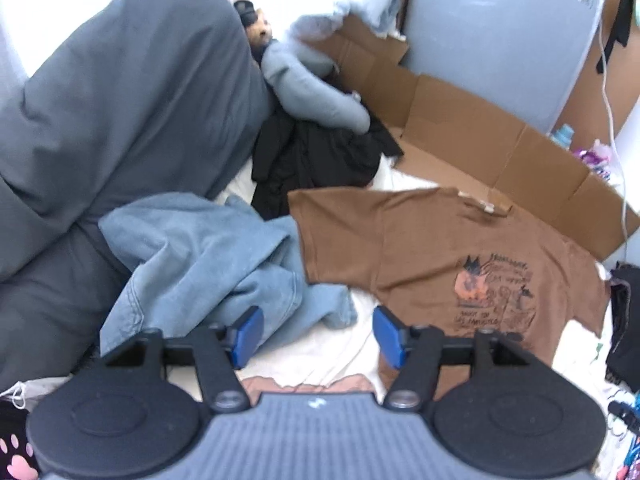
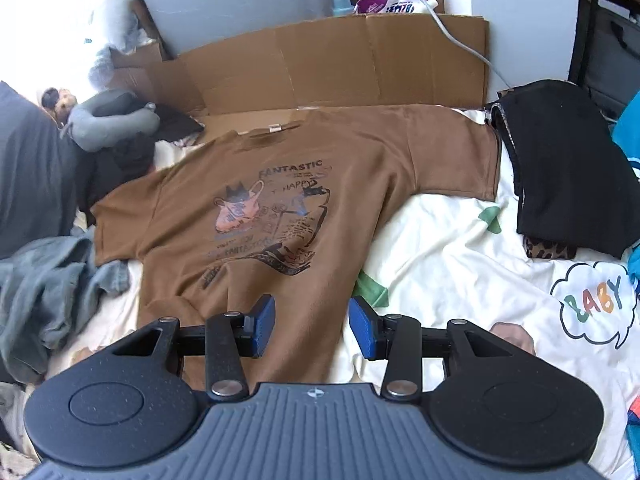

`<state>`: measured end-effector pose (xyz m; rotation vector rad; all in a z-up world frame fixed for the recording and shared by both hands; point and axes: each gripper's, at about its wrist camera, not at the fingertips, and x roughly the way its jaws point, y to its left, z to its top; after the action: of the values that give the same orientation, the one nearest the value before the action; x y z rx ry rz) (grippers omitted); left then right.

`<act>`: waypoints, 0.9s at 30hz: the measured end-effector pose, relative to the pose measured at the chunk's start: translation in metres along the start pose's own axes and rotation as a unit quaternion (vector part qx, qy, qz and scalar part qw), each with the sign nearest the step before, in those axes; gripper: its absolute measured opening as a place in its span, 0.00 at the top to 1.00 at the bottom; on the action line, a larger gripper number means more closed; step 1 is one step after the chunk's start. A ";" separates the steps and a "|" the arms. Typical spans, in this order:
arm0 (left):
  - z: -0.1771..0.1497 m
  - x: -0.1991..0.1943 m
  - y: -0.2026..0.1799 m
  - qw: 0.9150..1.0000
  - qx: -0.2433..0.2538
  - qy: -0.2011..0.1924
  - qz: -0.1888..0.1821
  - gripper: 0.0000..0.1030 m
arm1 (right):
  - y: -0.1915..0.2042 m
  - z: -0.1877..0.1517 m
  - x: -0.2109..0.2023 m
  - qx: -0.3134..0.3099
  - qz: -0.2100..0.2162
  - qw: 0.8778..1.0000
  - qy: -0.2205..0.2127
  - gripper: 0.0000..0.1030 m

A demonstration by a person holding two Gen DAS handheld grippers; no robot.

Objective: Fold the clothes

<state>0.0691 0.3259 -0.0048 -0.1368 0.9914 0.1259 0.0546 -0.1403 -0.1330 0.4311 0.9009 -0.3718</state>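
Observation:
A brown T-shirt [image 2: 248, 184] with a printed graphic lies spread flat, front up, on a cream bed sheet [image 2: 448, 248]; its collar points toward the cardboard. In the left wrist view the same T-shirt [image 1: 420, 248] lies to the right of my left gripper [image 1: 318, 332], which is open above bare sheet with nothing between its blue pads. My right gripper [image 2: 312, 328] is open over the shirt's lower hem area, empty. A crumpled light-blue denim garment [image 1: 208, 260] lies left of the shirt, seen also as the denim heap [image 2: 52, 280].
Flattened cardboard [image 2: 332, 60] leans behind the shirt. A black garment pile [image 1: 316, 160] and a grey neck pillow [image 1: 312, 88] sit at the back left, beside a big grey pillow [image 1: 120, 100]. Folded black clothing [image 2: 568, 168] lies on the right. A white cable [image 2: 452, 36] hangs over the cardboard.

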 end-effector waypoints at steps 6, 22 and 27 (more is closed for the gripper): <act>-0.012 0.011 -0.035 0.999 0.022 0.012 -0.029 0.35 | -0.014 0.001 -0.013 0.034 0.005 0.999 -0.006 0.53; -0.092 0.111 -0.172 0.979 0.138 0.083 -0.124 0.36 | -0.051 -0.063 0.070 0.132 0.028 0.990 0.047 0.54; -0.122 0.129 -0.203 0.970 0.169 0.102 -0.139 0.36 | -0.053 -0.083 0.091 0.146 0.039 0.987 0.063 0.54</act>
<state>0.0725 0.1104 -0.1674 0.0265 1.1742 -0.3189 0.0253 -0.1553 -0.2625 0.7640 0.9525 -0.4097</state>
